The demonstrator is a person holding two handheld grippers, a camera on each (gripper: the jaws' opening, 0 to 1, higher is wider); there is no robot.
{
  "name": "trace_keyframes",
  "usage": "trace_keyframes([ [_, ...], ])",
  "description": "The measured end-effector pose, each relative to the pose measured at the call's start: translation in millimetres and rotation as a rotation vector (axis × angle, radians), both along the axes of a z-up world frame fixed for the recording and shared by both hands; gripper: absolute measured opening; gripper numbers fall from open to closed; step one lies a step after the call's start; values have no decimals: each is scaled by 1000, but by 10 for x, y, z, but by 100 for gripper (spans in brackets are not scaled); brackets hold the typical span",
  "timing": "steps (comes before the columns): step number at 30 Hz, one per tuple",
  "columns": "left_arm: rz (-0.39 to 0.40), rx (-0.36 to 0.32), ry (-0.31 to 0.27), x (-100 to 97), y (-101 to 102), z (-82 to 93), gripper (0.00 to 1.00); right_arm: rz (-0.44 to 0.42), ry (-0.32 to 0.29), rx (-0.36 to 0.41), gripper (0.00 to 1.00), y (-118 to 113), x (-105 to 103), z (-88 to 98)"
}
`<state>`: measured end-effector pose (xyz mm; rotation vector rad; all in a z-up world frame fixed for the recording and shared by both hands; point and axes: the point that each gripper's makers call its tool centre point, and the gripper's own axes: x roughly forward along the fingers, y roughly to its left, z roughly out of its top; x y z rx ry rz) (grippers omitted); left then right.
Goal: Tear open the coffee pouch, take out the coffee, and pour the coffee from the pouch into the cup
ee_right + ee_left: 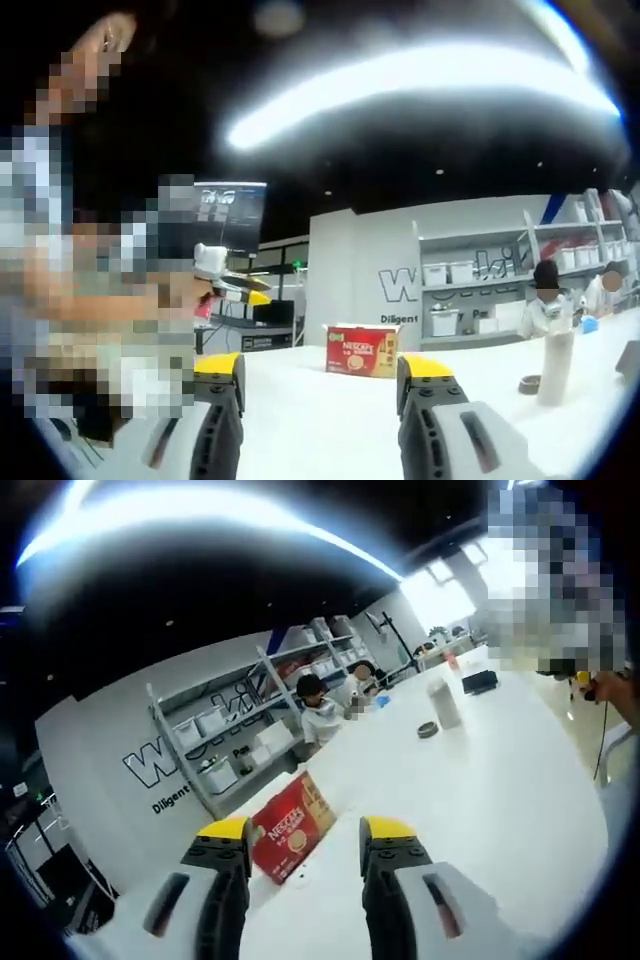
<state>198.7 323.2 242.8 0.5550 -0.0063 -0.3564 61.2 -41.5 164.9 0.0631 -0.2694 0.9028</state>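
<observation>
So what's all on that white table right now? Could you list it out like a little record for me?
surface: white table
coffee box: red box standing near the table's far edge
tall container: white, upright
small item: low dark round object beside the tall container
dark object: black, farther along the table
left gripper: jaws apart, holding nothing
right gripper: jaws apart, holding nothing
background: shelving with white bins, people seated at the table's far side

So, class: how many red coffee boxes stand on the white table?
1. The red coffee box stands near the white table's far edge, ahead of both open grippers, seen in both views. Others may be hidden.
</observation>
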Motion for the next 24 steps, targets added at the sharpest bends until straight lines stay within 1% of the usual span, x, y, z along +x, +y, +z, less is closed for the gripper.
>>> trace_keyframes([
  [6,20,15,3,97,60,2,45,8,12,-15,61,42,55,-44],
  [9,28,27,5,155,106,-19,45,1,2,-25,60,44,83,-48],
  [12,30,41,6,222,154,-30,44,-27,-20,-79,60,56,128,-65],
  [14,36,49,12,285,203,-36,44,-31,-28,-92,60,63,136,-58],
  [17,49,42,22,372,272,-43,43,-42,-26,-95,61,46,182,-69],
  [20,53,23,21,430,284,-40,42,-50,-20,-94,61,31,215,-86],
  [24,55,35,33,507,272,-73,43,-53,-17,-98,61,32,245,-107],
])
